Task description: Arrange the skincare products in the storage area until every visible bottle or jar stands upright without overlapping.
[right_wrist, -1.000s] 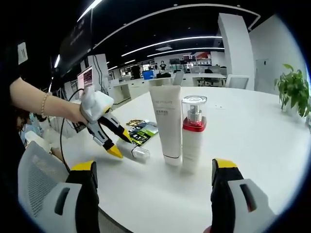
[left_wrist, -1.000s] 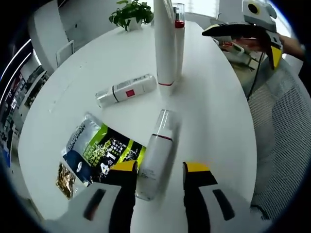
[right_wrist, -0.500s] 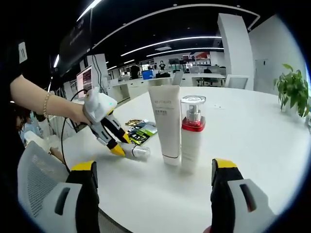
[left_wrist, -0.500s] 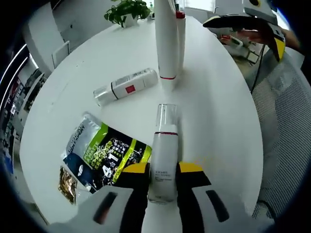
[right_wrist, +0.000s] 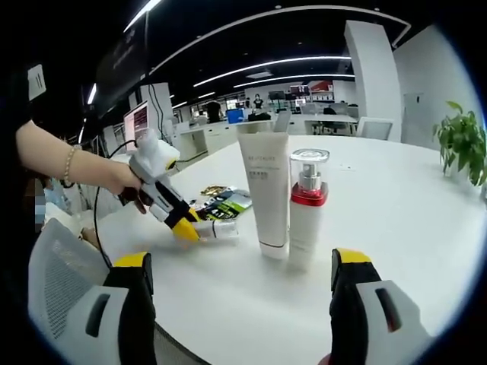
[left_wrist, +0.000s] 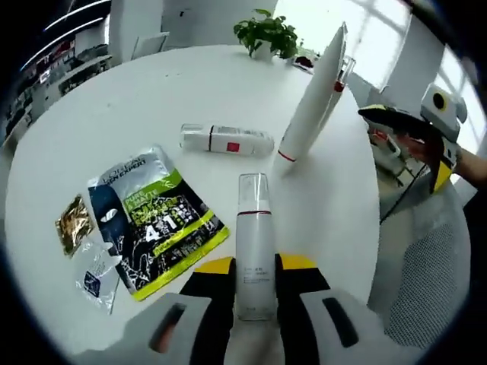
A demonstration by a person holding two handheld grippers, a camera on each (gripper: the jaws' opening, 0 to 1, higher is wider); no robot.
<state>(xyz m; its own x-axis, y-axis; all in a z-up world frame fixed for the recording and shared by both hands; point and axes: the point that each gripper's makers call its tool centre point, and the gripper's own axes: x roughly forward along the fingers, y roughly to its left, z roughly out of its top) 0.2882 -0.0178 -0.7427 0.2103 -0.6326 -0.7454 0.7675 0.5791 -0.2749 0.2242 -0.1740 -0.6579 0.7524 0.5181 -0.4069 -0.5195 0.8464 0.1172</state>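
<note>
My left gripper (left_wrist: 255,266) is shut on a white bottle (left_wrist: 253,243) with a clear cap and a red band, which points away from me. In the right gripper view that bottle (right_wrist: 222,228) hangs roughly level just over the table in the left gripper (right_wrist: 183,220). A white tube (left_wrist: 310,99) stands upright, with a red-collared pump bottle (left_wrist: 340,74) close behind it. Another white bottle with a red label (left_wrist: 226,140) lies on its side. My right gripper (right_wrist: 241,258) is open, facing the tube (right_wrist: 265,190) and the pump bottle (right_wrist: 308,209).
A blue-green sachet pack (left_wrist: 152,220), a gold sachet (left_wrist: 74,232) and a clear sachet (left_wrist: 95,274) lie left of the held bottle on the round white table (left_wrist: 137,99). A potted plant (left_wrist: 266,30) stands at the far edge. A mesh chair (left_wrist: 426,281) stands beside the table.
My left gripper went from open around the lying bottle to shut on it, then raised it slightly and swung. The right gripper has stayed open and nearly still.
</note>
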